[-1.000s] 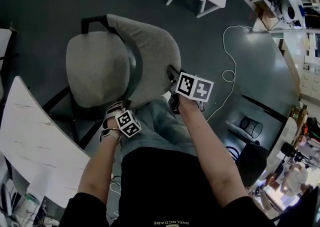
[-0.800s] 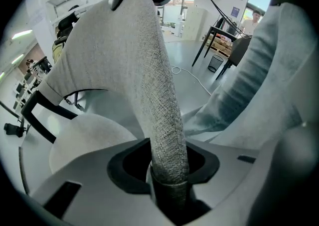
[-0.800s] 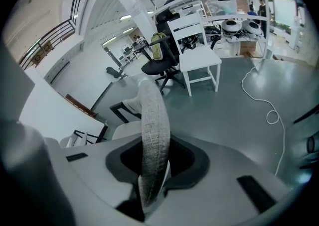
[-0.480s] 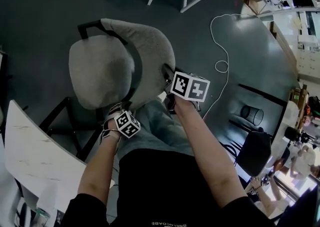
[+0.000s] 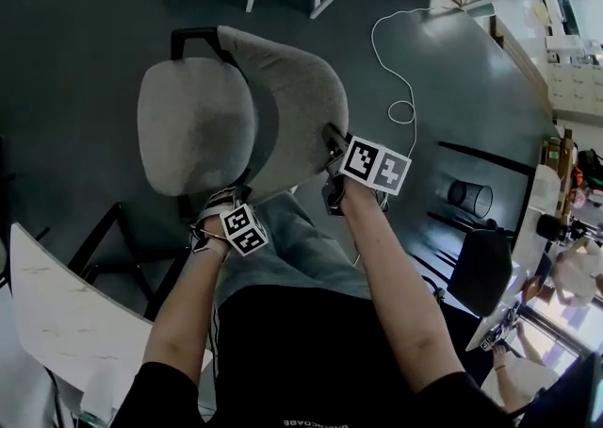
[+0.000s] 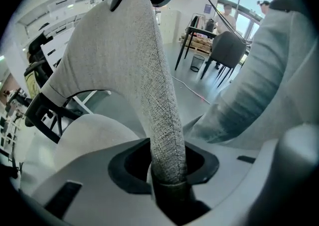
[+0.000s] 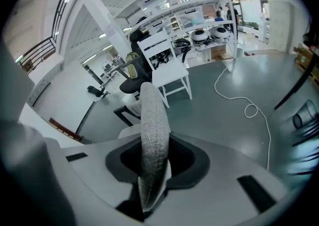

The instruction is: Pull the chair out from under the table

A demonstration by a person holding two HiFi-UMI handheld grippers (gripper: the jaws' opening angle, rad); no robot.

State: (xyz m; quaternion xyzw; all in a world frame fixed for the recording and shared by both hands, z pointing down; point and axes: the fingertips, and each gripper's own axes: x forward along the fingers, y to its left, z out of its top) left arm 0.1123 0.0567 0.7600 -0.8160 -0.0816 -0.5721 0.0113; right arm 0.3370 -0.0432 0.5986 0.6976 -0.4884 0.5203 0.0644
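Your chair (image 5: 236,120) farther out from the white marbled counter (image 5: 57,322) than a second ago, grey woven fabric, curved shell back, black frame, your left tool (image 6: 168,170) and right tool (image 7: 152,170) each clamped on its backrest rim

Black short-sleeved top (image 5: 283,351) with a small pale line of print, washed blue-grey trouser leg (image 5: 283,247), forearms bare, left gripper (image 6: 167,182) and right gripper (image 7: 152,182) in light grey moulded shells with dark recesses, black-and-white square-marker cube (image 5: 243,230) on the left, larger cube (image 5: 375,164) on the right.

chair (image 5: 198,124): grey woven cloth, rough, matt | floor (image 5: 75,40): smooth, faint sheen | table (image 5: 57,322): smooth white
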